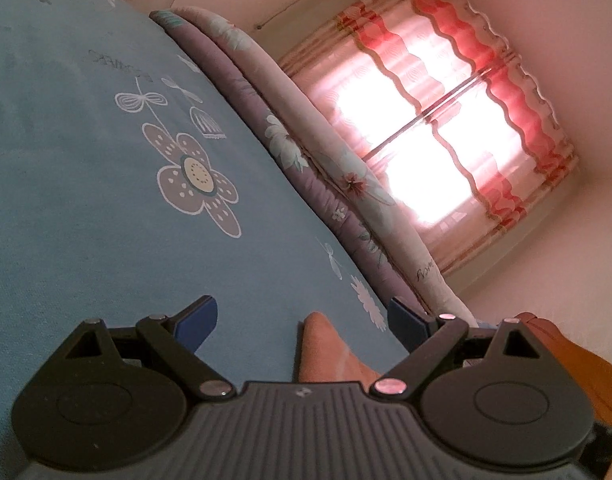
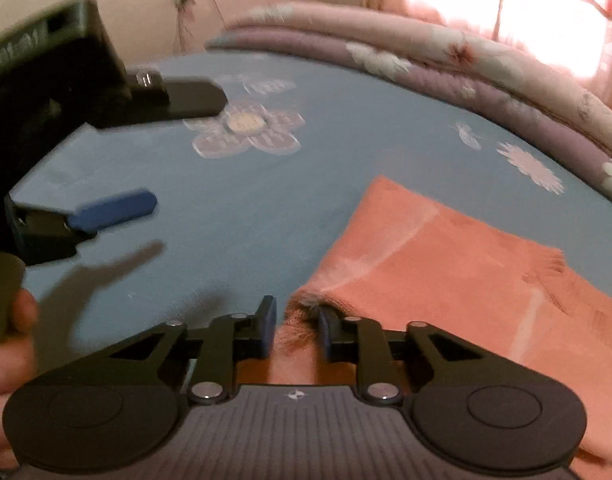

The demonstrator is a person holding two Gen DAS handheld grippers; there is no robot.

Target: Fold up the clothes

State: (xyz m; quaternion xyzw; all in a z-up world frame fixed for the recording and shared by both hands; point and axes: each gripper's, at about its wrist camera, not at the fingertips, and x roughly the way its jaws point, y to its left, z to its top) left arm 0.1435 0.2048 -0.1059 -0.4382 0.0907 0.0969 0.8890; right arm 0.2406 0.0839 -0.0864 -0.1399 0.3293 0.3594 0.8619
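Note:
An orange towel [image 2: 446, 280] with pale stripes and a fringed edge lies on the blue flowered bedsheet [image 2: 306, 184]. My right gripper [image 2: 297, 326] is at the towel's near left corner, its blue pads pressed on the bunched fabric between them. In the left wrist view my left gripper [image 1: 302, 320] is spread wide above the sheet. A pointed tip of the orange towel [image 1: 320, 344] shows low between its fingers, touching neither. In the right wrist view the left gripper [image 2: 166, 152] hovers open at the upper left, blurred.
A rolled quilt [image 1: 306, 152], purple and pink with flowers, runs along the far edge of the bed. Behind it hangs a bright curtained window [image 1: 438, 120]. A person's hand [image 2: 10, 332] holds the left gripper's handle.

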